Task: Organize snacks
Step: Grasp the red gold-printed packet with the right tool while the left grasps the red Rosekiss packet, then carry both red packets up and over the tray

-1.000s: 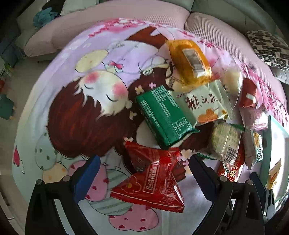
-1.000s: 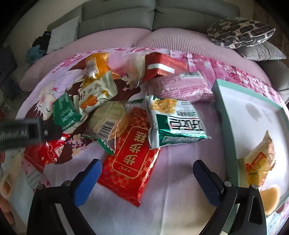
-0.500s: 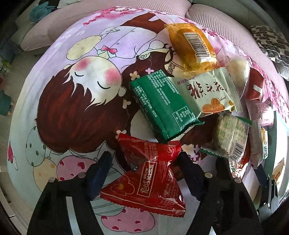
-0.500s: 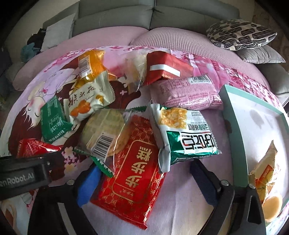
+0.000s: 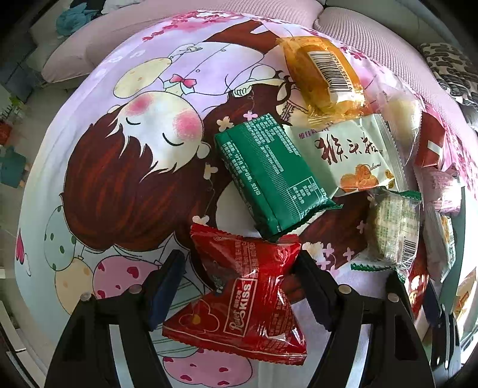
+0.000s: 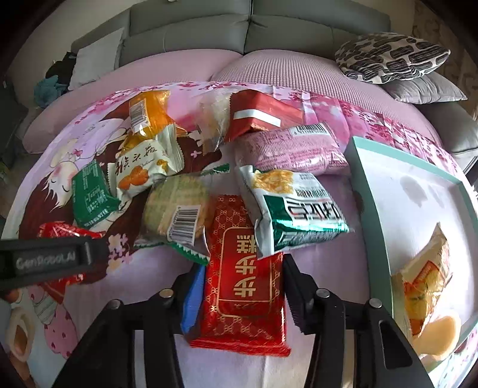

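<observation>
My left gripper point(image 5: 237, 276) straddles a crinkly red foil snack packet printed "KISS" point(image 5: 242, 294) at the lower centre of its frame. The right pad presses the wrapper's pinched waist; the blue left pad point(image 5: 167, 286) looks a little clear of it, so I cannot tell whether this is a true grasp. My right gripper point(image 6: 243, 285) has just been closing and is now clamped on a flat red packet with gold lettering point(image 6: 245, 277), both pads against its long edges at the lower centre of that view.

The left view alone shows the cartoon girl printed on the lilac cloth point(image 5: 140, 119) clearly, and the green foil biscuit pack point(image 5: 269, 176) lying large just above the KISS packet, its lower end overlapping it. The right view alone shows the teal-rimmed white tray point(image 6: 363, 185) along the right side, with a yellow-and-orange packet point(image 6: 427, 274) and a pale round bun point(image 6: 439, 337) lying in it. It also shows the silver-and-green bag point(image 6: 292, 209) overlapping the top of my red packet, the pink wrapper point(image 6: 286, 146) above that, and the grey sofa point(image 6: 239, 27) behind. The left tool's black body point(image 6: 50, 259) crosses that frame's left edge.
</observation>
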Motion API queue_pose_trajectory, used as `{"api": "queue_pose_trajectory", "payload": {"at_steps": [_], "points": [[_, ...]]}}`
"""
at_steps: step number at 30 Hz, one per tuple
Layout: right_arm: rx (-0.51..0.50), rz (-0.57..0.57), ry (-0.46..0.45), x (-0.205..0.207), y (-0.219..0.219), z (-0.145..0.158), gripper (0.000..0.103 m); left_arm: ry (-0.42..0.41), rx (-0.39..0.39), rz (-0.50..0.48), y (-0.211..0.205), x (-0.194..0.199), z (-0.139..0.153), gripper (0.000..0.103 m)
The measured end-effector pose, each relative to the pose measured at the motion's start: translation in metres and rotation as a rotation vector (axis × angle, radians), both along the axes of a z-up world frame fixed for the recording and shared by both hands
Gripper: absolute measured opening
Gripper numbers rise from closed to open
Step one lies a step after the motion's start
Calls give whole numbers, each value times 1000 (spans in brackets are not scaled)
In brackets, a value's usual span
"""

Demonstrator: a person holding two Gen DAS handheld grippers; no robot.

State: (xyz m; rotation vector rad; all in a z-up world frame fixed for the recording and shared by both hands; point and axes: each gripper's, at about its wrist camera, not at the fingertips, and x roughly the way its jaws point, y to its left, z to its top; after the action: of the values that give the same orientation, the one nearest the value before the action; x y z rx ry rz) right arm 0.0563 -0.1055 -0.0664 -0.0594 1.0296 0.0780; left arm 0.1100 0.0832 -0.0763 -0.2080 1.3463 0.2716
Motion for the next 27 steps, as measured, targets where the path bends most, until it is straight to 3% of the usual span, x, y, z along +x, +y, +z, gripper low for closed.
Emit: {"api": "queue_pose_trajectory", "payload": {"at_steps": [10, 20, 27], "points": [[42, -4, 23, -24, -15, 1, 47, -29, 27, 1, -14, -4, -1, 75], [72, -16, 44, -49, -30, 2, 47, -52, 38, -44, -36, -19, 2, 62], [111, -36, 46, -59, -39, 6, 47, -55, 35, -55, -50, -36, 5, 58]]}}
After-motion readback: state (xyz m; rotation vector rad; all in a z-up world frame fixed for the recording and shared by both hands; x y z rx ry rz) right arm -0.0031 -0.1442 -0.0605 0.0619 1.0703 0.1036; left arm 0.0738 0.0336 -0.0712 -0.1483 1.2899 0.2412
